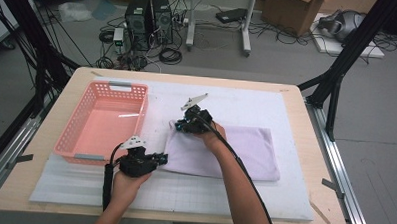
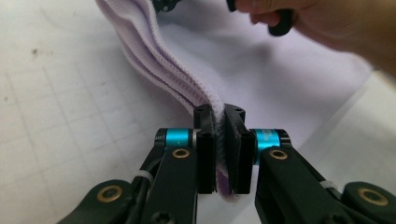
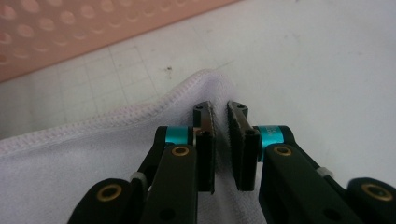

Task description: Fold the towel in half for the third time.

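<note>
Two hand-held grippers at work on one folded lilac towel (image 1: 235,151), which lies on a white gridded mat (image 1: 293,195) covering the desk (image 1: 321,161). Left hand-held gripper (image 2: 220,154): jaws pressed together on the towel's near left corner, the stitched layered edge rising between them and running away up the left gripper view. Right hand-held gripper (image 3: 220,140): jaws nearly together, a narrow gap between them, set over the towel's far left corner; whether cloth is pinched, cannot tell. One pink perforated plastic basket (image 1: 94,116), standing on the mat just left of the towel.
</note>
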Demonstrator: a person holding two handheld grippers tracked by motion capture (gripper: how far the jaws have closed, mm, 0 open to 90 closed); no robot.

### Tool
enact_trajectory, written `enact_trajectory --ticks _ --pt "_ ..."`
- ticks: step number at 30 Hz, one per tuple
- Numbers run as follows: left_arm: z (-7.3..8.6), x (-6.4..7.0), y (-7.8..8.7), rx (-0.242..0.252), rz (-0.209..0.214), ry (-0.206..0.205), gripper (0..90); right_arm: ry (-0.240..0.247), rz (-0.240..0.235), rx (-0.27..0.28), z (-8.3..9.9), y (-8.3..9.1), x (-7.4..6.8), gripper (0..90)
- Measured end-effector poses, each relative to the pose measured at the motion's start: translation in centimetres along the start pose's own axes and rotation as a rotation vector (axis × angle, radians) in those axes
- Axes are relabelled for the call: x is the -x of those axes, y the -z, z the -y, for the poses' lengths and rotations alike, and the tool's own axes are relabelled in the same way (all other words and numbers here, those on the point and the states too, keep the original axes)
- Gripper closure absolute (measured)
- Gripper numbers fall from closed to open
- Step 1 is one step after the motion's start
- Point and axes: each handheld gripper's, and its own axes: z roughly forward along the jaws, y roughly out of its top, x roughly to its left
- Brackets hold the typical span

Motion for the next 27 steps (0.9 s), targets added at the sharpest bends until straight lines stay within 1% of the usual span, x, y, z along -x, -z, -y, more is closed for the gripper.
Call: enact_trajectory --ticks 1,2,3,5,6,7,8,9,11,12,13,14,15,16,17,20,21,22,23,24,25,27 --pt "-0.1 0.0 0.1 0.016 0.014 -0.001 83.6 0.011 0.002 0.02 -0.1 0.4 0.0 82.3" --pt "-0.2 0.1 0.0 0.024 0.023 0.002 83.6 0.008 0.003 0.025 -0.1 0.8 0.0 82.3" --pt "-0.3 0.2 0.0 0.027 0.029 0.003 83.6 0.012 0.009 0.039 -0.1 1.2 0.0 82.3" --pt "-0.5 0.4 -0.3 0.034 0.047 0.006 83.6 0.002 0.013 0.061 -0.1 2.0 0.2 82.4" --pt "-0.6 0.6 -0.5 0.036 0.055 0.008 83.6 0.01 0.011 0.068 0.0 2.4 0.3 82.4" --pt "-0.7 0.8 -0.6 0.039 0.064 0.009 83.6 0.005 0.018 0.073 0.0 2.8 0.3 82.4" --pt "-0.8 0.9 -0.7 0.035 0.073 0.0 83.6 0.01 0.02 0.077 0.1 3.2 0.4 82.3" --pt "-0.9 1.2 -0.9 0.037 0.086 0.0 83.5 0.013 0.022 0.08 0.1 3.5 0.4 82.3" --pt "-1.2 1.5 -1.1 0.042 0.1 -0.005 83.5 0.009 0.029 0.091 0.3 4.5 0.4 82.4" --pt "-1.4 1.7 -1.3 0.043 0.106 -0.007 83.5 0.013 0.028 0.095 0.4 4.9 0.4 82.4" --pt "-1.4 1.7 -1.3 0.043 0.106 -0.007 83.5 0.019 0.037 0.107 0.5 5.3 0.5 82.4" --pt "-1.7 2.2 -1.7 0.049 0.124 -0.01 83.5 0.017 0.035 0.105 0.6 5.8 0.5 82.4" --pt "-1.7 2.2 -1.7 0.049 0.124 -0.01 83.5 0.017 0.035 0.105 0.6 5.8 0.5 82.4" --pt "-1.9 2.5 -1.9 0.05 0.132 -0.011 83.5 0.016 0.043 0.115 0.9 6.7 0.6 82.4" --pt "-2.3 3.3 -2.6 0.043 0.145 -0.018 83.5 0.009 0.048 0.12 1.1 7.1 0.7 82.4" --pt "-2.9 4.5 -3.9 0.021 0.164 -0.055 83.4 0.01 0.064 0.135 1.9 8.4 1.2 82.4" --pt "-3.1 5.0 -4.3 0.017 0.169 -0.062 83.4 -0.004 0.067 0.136 2.3 8.8 1.2 82.4" --pt "-3.3 5.3 -4.7 0.014 0.173 -0.069 83.3 -0.001 0.076 0.14 2.6 9.1 1.4 82.4" --pt "-3.5 5.6 -5.1 0.011 0.176 -0.072 83.3 -0.01 0.081 0.143 2.9 9.5 1.6 82.4" --pt "-3.5 5.6 -5.1 0.011 0.176 -0.072 83.3 -0.012 0.085 0.144 3.2 9.9 1.8 82.4" --pt "-3.9 6.2 -5.9 0.002 0.18 -0.081 83.2 -0.02 0.089 0.145 3.5 10.3 1.9 82.4" --pt "-4.1 6.7 -6.8 -0.003 0.183 -0.086 83.2 -0.027 0.104 0.152 4.0 10.9 2.2 82.4"
